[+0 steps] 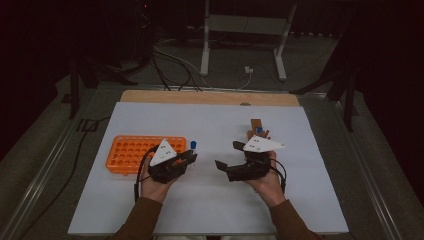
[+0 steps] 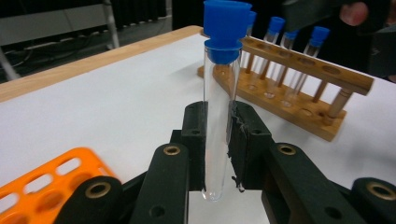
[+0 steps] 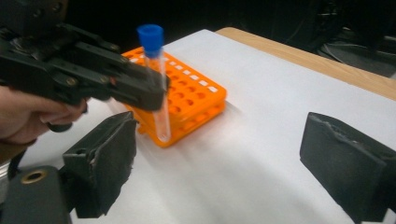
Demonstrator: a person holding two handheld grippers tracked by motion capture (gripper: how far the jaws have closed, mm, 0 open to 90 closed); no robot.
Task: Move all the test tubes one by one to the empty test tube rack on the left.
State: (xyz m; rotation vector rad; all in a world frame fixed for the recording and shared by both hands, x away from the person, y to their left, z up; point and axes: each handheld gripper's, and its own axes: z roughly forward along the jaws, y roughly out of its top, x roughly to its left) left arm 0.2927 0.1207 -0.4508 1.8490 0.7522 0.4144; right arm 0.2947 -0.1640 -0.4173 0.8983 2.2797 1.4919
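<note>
Left gripper view: left hand-held gripper point(image 2: 218, 140) pinching blue-capped test tube point(image 2: 219, 116); right hand-held gripper point(image 3: 219, 158) spread, empty; no readable writing.

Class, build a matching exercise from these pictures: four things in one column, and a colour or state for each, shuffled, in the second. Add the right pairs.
Things:
1. test tube
2. left gripper
3. right gripper
4. plastic rack

States:
A. orange, lying on the white table top
B. jaws wide apart, nothing between them
C. upright, blue cap on top
D. shut on the glass

Pairs: 1-C, 2-D, 3-B, 4-A
</note>
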